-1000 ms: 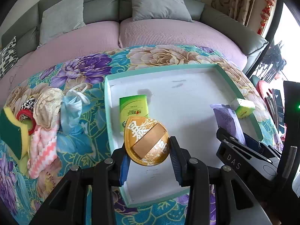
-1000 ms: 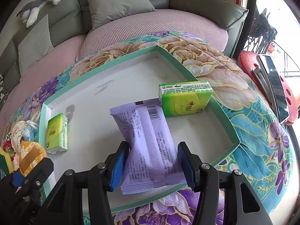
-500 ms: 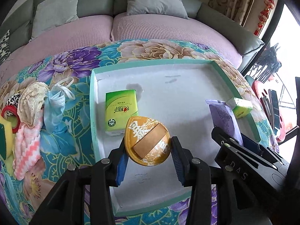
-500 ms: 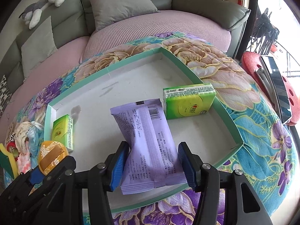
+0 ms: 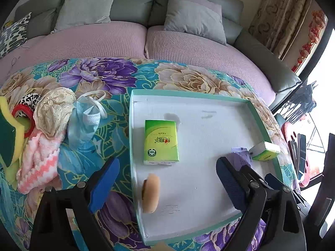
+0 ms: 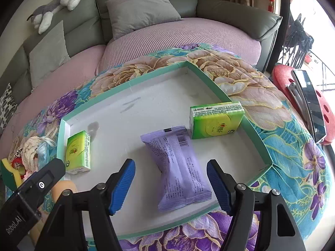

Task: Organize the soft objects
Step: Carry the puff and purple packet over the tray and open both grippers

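two grippers opening: left gripper point(image 5: 167, 186) clear of the powder puff point(image 5: 150, 192), on edge in the tray point(image 5: 189, 93) by its left wall; right gripper point(image 6: 170, 186) freeing the purple packet point(image 6: 178, 167). could roll flat or catch a rising pad.

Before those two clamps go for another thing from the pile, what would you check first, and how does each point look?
1. Round puff let go inside the tray: ok. It stands on edge against the left wall, free of the left clamp, whose jaws are opening.
2. Purple packet lying in the tray: ok. The right clamp is opening and its pads no longer press it.
3. Two green tissue packs in the tray: ok.
4. Everything sorted: not ok. The blue face mask, pink cloth and sponge lie outside.
5. Puff will stay upright: cannot tell.
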The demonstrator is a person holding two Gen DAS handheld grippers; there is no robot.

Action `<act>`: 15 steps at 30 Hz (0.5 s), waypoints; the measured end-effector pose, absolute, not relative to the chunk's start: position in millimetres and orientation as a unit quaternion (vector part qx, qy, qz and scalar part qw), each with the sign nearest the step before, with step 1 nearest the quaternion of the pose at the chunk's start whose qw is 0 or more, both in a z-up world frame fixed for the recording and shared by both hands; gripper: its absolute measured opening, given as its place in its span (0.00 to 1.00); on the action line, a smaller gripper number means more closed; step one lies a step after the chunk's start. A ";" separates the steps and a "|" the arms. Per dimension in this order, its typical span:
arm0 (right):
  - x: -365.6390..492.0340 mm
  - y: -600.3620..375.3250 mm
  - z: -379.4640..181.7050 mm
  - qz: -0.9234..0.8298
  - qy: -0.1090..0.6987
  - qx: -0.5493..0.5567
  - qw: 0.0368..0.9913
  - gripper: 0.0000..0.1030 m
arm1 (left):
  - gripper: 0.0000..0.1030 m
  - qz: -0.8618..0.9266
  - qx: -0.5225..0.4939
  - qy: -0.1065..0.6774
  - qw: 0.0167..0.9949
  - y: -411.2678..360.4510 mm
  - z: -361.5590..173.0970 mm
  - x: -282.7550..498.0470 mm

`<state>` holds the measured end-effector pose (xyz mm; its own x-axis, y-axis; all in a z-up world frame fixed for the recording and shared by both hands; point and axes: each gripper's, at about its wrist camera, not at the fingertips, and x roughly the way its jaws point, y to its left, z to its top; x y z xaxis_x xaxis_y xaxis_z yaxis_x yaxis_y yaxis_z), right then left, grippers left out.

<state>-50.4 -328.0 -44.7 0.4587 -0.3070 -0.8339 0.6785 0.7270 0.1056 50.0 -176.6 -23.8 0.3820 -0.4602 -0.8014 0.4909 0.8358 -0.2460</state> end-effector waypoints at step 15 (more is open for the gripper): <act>-47.0 -317.1 -37.6 -0.293 0.403 0.195 0.845 1.00 | 0.91 -0.216 -0.022 0.453 0.865 -128.9 -13.3 72.5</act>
